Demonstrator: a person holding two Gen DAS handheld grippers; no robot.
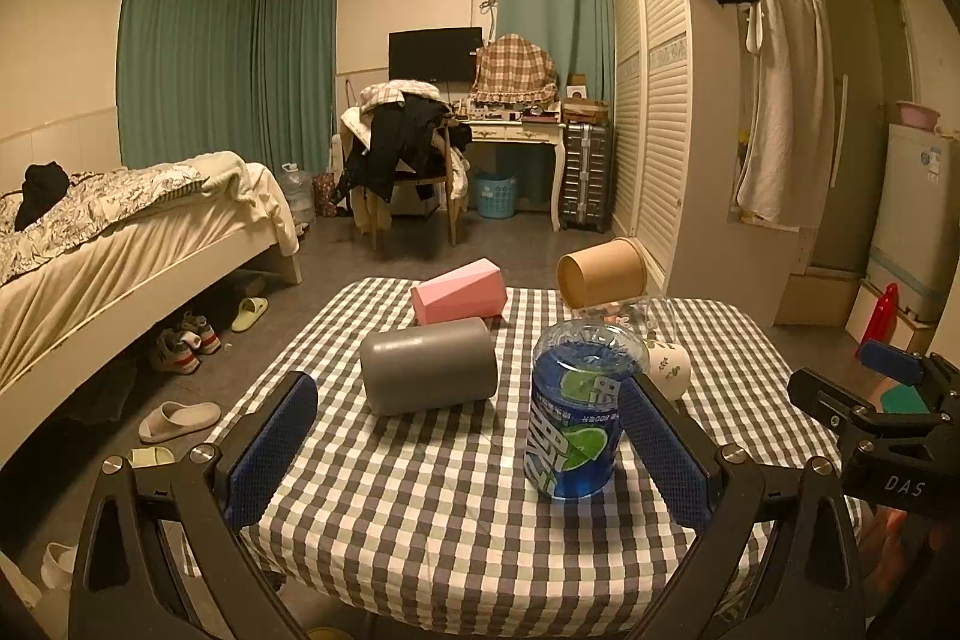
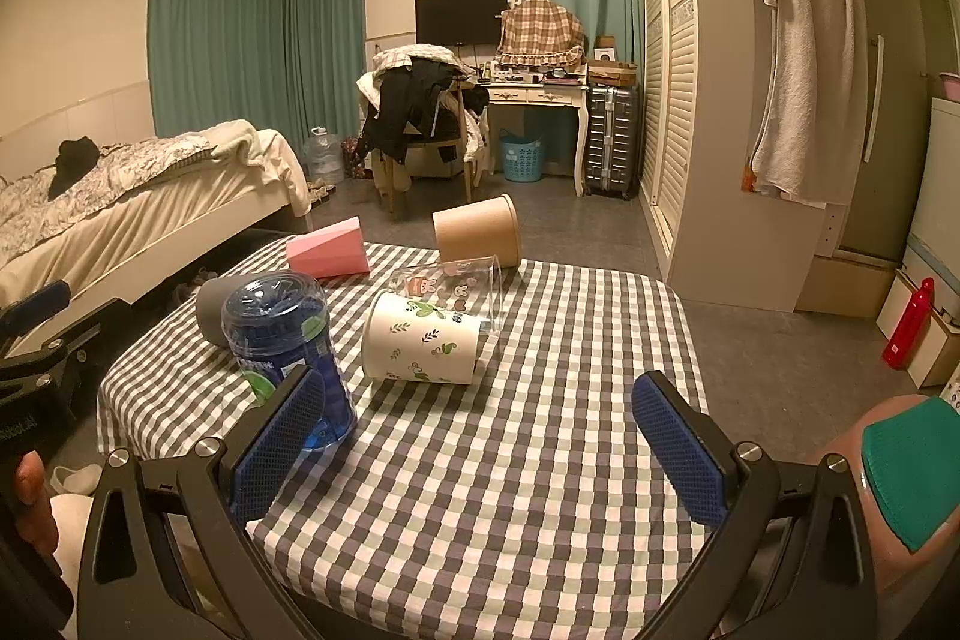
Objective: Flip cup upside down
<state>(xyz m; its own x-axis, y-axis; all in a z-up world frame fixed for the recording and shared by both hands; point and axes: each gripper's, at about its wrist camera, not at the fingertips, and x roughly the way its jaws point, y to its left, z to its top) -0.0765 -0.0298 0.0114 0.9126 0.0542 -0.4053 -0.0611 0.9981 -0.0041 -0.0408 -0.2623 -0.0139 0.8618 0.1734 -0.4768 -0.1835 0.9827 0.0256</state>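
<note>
Half hidden behind the left tongs' (image 1: 468, 451) right pad: blue translucent cup (image 1: 573, 418), base up, at 1 o'clock on the checkered bench (image 1: 432, 520). Contents hard to make out. Lying on their sides: grey cylinder (image 1: 429, 365), pink faceted cup (image 1: 459, 299), kraft paper cup (image 1: 602, 274), clear glass (image 2: 447, 289), leaf-printed cup (image 2: 420, 345). Both tongs spread wide, gripping nothing; right tongs (image 2: 480, 445) over bare cloth.

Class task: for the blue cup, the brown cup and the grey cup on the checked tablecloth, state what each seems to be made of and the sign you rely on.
Blue cup: likely clear tinted plastic, glossy; light passes through and a printed label wraps it.
Brown cup: probably kraft paper, matte; uniform tan with a thin rim.
Grey cup: perhaps matte plastic or silicone; opaque, soft sheen only.
</note>
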